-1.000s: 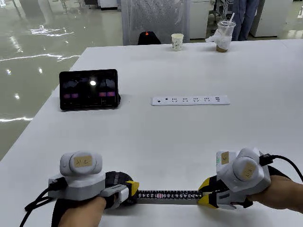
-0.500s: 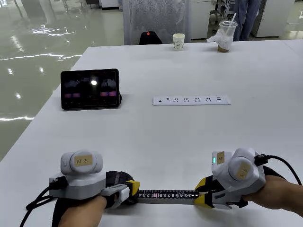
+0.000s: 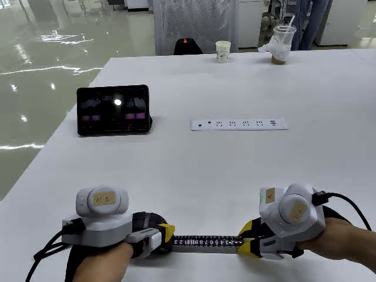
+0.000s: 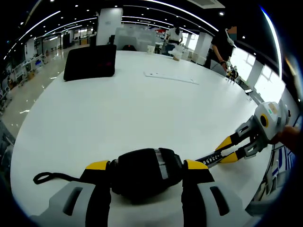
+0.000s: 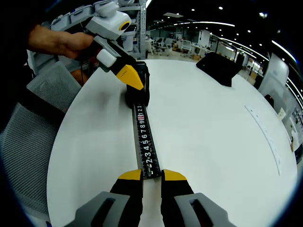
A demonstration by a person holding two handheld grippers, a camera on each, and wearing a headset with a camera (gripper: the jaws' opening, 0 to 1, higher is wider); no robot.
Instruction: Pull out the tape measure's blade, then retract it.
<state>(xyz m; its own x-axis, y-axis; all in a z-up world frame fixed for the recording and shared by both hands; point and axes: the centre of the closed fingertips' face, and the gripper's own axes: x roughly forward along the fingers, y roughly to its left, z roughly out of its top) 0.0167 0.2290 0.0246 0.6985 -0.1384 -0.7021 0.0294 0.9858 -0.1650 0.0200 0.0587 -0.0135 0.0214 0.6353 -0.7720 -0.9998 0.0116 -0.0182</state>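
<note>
Left tongs (image 4: pixel 147 166): jaws closed against both sides of the black tape measure (image 4: pixel 146 176), which rests on the tabletop (image 4: pixel 142 109). Right tongs (image 5: pixel 151 176): jaws pinched together on the free end of the blade (image 5: pixel 143 142). The blade lies flat on the tabletop, drawn straight between the two tongs with its numbers facing up. Farther out on the tabletop stand a tablet (image 3: pixel 113 110) and a power strip (image 3: pixel 239 124), well apart from each other.
</note>
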